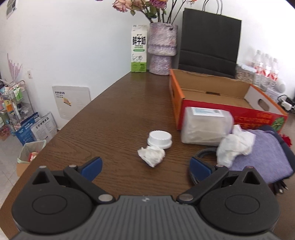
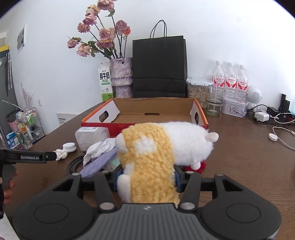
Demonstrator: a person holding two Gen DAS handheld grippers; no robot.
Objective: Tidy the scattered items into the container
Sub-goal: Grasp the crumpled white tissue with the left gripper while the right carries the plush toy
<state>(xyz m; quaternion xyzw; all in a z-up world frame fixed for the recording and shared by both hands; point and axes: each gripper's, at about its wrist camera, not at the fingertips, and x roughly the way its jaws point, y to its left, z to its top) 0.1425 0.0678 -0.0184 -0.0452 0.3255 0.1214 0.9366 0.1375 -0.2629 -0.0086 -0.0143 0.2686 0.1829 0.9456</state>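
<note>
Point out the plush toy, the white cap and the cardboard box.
plush toy (image 2: 153, 160): right wrist view, on its yellow fleece back.
white cap (image 1: 159, 138): left wrist view, on its ribbed side wall.
cardboard box (image 2: 156, 112): right wrist view, on its bare inner floor.

The plush (image 2: 162, 147) hides the right gripper's (image 2: 146, 180) pads and much of the red thing (image 2: 200, 165) at 5 o'clock of it. In the left wrist view the tissue (image 1: 234, 145) covers part of the cable (image 1: 204, 152), the pouch (image 1: 206, 127) is blurred, and the flowers (image 1: 140, 5) are cut off at 12 o'clock.
</note>
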